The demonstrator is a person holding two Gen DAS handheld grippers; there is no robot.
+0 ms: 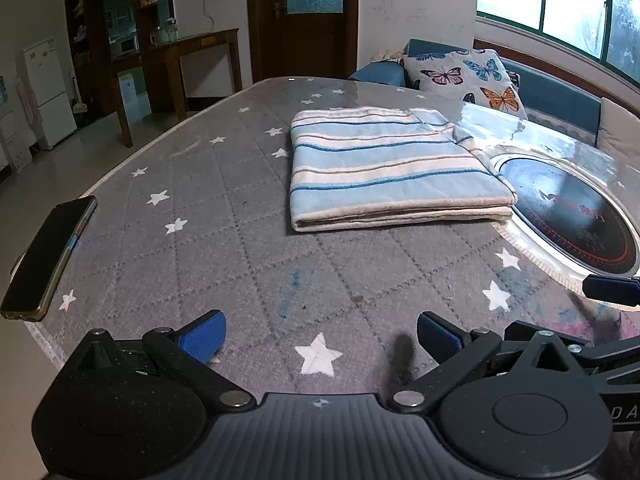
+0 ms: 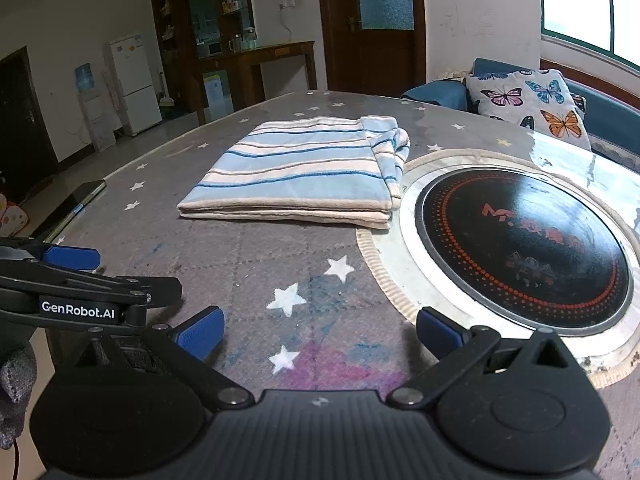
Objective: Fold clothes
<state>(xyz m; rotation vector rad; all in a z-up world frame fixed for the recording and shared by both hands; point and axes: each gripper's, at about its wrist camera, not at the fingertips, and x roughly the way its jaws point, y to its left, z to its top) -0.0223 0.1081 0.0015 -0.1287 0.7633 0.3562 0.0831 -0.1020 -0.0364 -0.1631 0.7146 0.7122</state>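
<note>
A light-blue and cream striped garment (image 1: pixel 394 168) lies folded into a flat rectangle on the grey star-patterned table cover (image 1: pixel 224 248). In the right wrist view the same folded garment (image 2: pixel 304 172) rests just left of the round cooktop. My left gripper (image 1: pixel 320 338) hovers open over bare cover, well short of the garment's near edge, with nothing between its blue pads. My right gripper (image 2: pixel 320 334) is open too, empty, near the table's front edge. Each gripper's blue fingertip shows at the edge of the other's view.
A black round induction cooktop (image 2: pixel 524 248) is set into the table right of the garment. A dark phone (image 1: pixel 48 256) lies at the left table edge. A butterfly cushion (image 1: pixel 464 76) sits on a blue sofa beyond the table. A gloved hand (image 2: pixel 14 392) shows at far left.
</note>
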